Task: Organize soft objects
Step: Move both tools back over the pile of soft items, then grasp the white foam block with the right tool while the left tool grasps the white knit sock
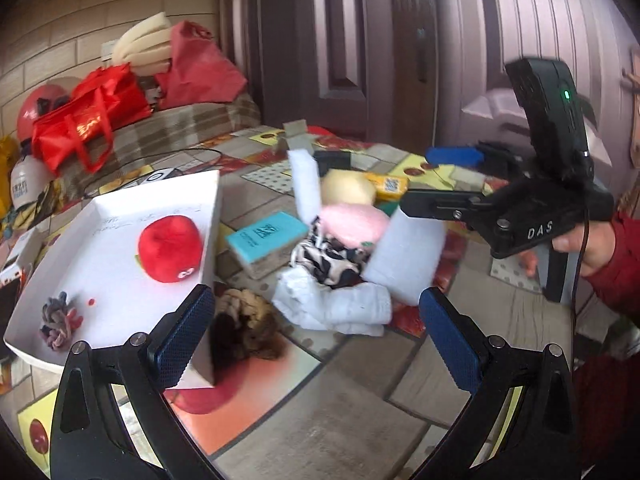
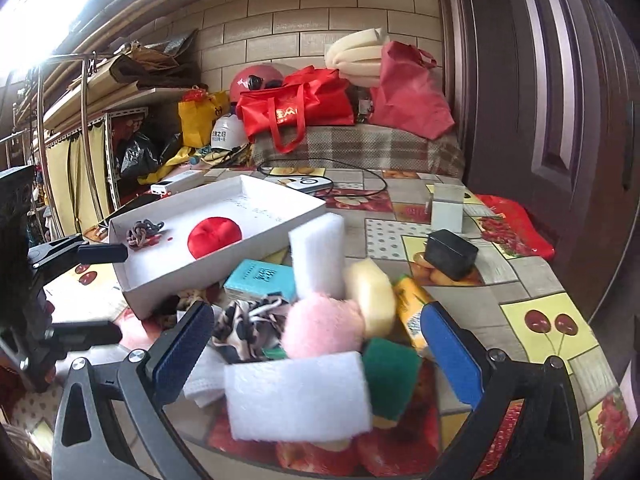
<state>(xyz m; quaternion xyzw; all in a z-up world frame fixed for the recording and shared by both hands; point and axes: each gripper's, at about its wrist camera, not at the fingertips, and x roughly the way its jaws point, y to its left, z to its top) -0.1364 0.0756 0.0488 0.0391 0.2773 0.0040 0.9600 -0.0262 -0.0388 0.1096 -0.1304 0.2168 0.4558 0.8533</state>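
Nearest the right wrist camera, a white foam block (image 2: 298, 396) lies between the wide-apart, empty right tongs (image 2: 316, 356), at the front of a heap of soft things on the tabletop (image 2: 500, 280). Just behind it sit a pink fluffy ball (image 2: 322, 326), a green sponge (image 2: 390, 380), a pale yellow sponge (image 2: 370, 296), a spotted cloth (image 2: 244, 328) and an upright second foam block (image 2: 318, 254). Beyond the heap stands a white tray (image 2: 280, 226), already holding a red plush apple (image 2: 214, 236) and a knotted rope toy (image 2: 142, 232). Sorting looks partly done: two pieces are in the tray, most are outside it. The next move probably calls for the right tongs to close on the near foam block and carry it to the tray. The left wrist view adds what the right does not: the left tongs (image 1: 316, 332) are also spread and empty, low beside the tray's corner, with a brown knitted item (image 1: 244, 320) and white folded cloth (image 1: 340, 312) just ahead, and a hand (image 1: 588, 248) in a red sleeve holding the right tool.
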